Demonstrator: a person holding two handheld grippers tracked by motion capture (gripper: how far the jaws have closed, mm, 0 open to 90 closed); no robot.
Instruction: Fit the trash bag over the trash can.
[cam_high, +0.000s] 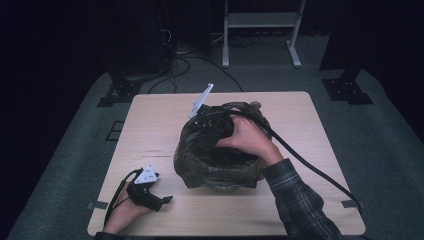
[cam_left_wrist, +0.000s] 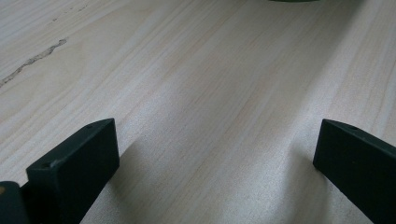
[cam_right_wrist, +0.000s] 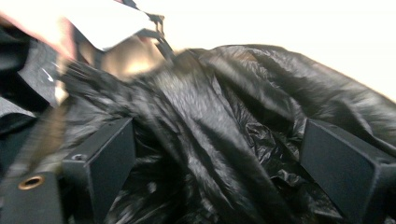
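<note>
A crumpled black plastic bag (cam_high: 215, 160) sits bunched over a round container in the middle of the wooden table (cam_high: 165, 120). My right gripper (cam_high: 205, 122) is at the bag's far left rim, held by a hand with a plaid sleeve. In the right gripper view its jaws stand wide apart and open (cam_right_wrist: 217, 168), with folds of the bag (cam_right_wrist: 224, 116) between them; the picture is blurred. My left gripper (cam_high: 164, 200) rests low on the table near the front left corner, apart from the bag. It is open (cam_left_wrist: 217, 154) over bare wood (cam_left_wrist: 210, 70).
Scratch marks (cam_high: 150, 152) cross the table left of the bag. The right gripper's thick cable (cam_high: 310, 165) trails over the table's right side. Behind the table stand a white frame (cam_high: 260, 22), loose cables (cam_high: 185, 60) and black stand bases (cam_high: 117, 92).
</note>
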